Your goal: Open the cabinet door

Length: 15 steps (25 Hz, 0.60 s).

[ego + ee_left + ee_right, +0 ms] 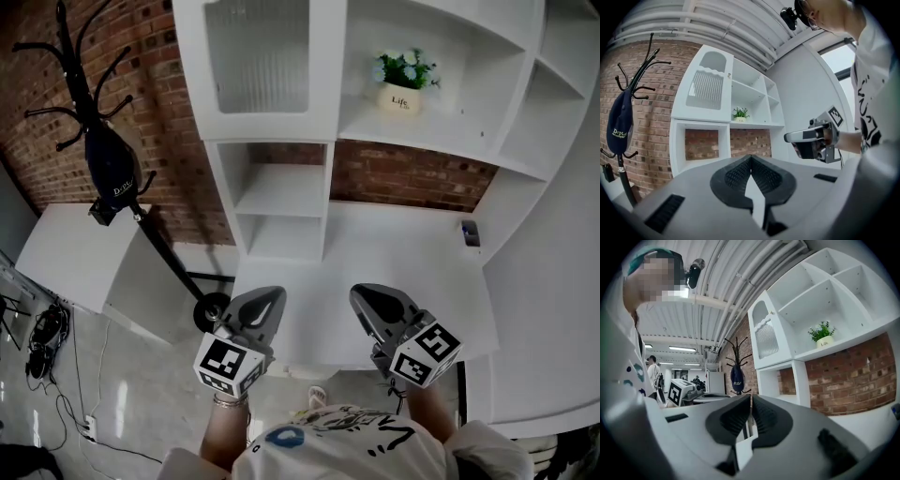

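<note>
The cabinet door is white with a ribbed glass panel and stands closed at the upper left of the white shelf unit. It also shows in the left gripper view as the door and in the right gripper view as the door. My left gripper and right gripper hang side by side over the front edge of the white desk, well short of the door. The left gripper is shut with nothing in it. The right gripper is shut and empty too.
A potted plant sits on the shelf right of the door. A coat rack with a dark cap stands left of the unit, beside a low white cabinet. A small object lies at the desk's right. Cables lie on the floor.
</note>
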Motion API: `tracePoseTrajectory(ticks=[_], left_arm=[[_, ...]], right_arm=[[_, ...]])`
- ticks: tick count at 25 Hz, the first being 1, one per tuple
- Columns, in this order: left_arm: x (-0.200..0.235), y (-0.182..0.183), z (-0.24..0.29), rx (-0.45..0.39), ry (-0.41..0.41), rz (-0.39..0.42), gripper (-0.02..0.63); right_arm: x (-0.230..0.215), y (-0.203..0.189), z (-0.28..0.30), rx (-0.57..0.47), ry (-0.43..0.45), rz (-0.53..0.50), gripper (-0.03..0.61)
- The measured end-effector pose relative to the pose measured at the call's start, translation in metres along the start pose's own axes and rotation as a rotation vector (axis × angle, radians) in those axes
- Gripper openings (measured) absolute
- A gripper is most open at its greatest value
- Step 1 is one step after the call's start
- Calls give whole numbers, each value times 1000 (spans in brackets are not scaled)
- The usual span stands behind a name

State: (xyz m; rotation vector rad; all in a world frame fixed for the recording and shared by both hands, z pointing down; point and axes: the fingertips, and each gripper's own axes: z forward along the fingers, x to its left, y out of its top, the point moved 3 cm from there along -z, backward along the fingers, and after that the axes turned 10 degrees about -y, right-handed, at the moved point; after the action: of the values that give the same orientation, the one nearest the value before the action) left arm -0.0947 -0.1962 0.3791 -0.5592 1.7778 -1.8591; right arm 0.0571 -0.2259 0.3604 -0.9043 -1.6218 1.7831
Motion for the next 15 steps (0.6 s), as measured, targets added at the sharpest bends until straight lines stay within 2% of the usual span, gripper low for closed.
tracePoseTrajectory(ticks=[9,15], left_arm=[[39,21,37,-38,55,52,14],[59,27,43,-46,100,49,14]], right_arm=[[-37,36,33,-80,25,-60,29],[-44,51,51,-109,61,-80,29]])
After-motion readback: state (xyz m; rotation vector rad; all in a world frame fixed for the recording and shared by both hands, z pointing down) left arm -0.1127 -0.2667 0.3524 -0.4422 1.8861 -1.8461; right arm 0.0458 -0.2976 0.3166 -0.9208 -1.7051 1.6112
